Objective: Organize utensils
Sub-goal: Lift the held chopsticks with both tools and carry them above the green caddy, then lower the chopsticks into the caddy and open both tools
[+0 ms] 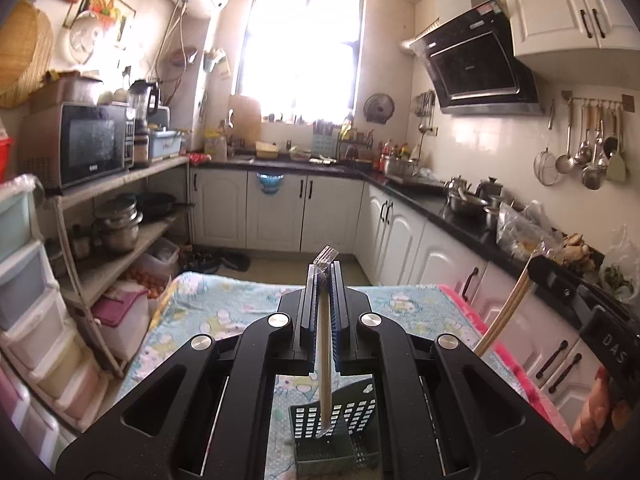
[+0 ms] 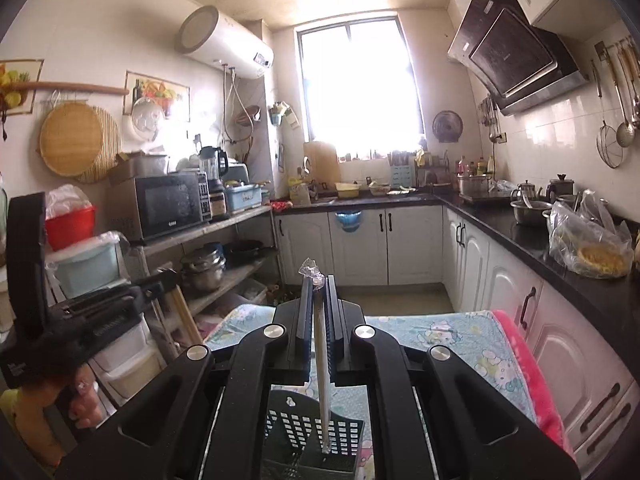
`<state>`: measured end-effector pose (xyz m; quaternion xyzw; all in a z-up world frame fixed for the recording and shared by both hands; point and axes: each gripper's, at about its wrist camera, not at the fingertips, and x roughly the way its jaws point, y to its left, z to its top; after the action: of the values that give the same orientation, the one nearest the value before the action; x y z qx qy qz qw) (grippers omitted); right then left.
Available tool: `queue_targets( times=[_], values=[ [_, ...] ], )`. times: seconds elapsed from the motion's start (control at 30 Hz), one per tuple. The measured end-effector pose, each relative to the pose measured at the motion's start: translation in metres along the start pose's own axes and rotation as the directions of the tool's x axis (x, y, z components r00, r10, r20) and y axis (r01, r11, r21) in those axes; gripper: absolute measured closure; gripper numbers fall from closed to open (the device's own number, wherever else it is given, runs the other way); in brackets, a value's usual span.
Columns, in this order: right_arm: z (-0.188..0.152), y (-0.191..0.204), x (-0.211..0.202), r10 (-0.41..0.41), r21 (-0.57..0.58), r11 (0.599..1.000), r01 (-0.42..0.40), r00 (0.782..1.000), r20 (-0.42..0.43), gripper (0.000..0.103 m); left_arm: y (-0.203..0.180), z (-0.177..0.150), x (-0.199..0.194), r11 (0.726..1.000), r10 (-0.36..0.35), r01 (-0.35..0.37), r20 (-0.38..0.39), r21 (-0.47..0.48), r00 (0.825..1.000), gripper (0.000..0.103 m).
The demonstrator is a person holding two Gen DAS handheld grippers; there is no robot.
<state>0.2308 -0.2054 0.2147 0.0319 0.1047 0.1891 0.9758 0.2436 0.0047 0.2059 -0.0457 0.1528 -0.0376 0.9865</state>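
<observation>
above the green holder (image 1: 340, 432) you've each gripper (image 1: 325, 276) (image 2: 319, 286) clenched on wrapped chopsticks (image 1: 325, 360) (image 2: 323, 380); neither pair is in yet.

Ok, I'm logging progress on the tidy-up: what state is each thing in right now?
Left gripper: shut on wrapped chopsticks.
Right gripper: shut on second wrapped pair.
Green utensil holder: upright on the table, below both pairs.
</observation>
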Motion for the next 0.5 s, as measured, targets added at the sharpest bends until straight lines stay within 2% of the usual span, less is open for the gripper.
queue_targets(
  times=[0.2,0.5],
  values=[
    [-0.027,-0.001,0.022,-0.011,-0.003,1.000,0.011,0.999,-0.051,0.097,0.006,-0.030,0.019,1.000,-0.017,0.017,-0.040,-0.019,0.999,0.100],
    [-0.056,-0.005,0.033,0.005,0.030,1.000,-0.003,0.997,-0.077,0.097,0.015,-0.055,0.030,0.998,-0.042,0.038,-0.083,-0.050,0.996,0.100]
  ],
)
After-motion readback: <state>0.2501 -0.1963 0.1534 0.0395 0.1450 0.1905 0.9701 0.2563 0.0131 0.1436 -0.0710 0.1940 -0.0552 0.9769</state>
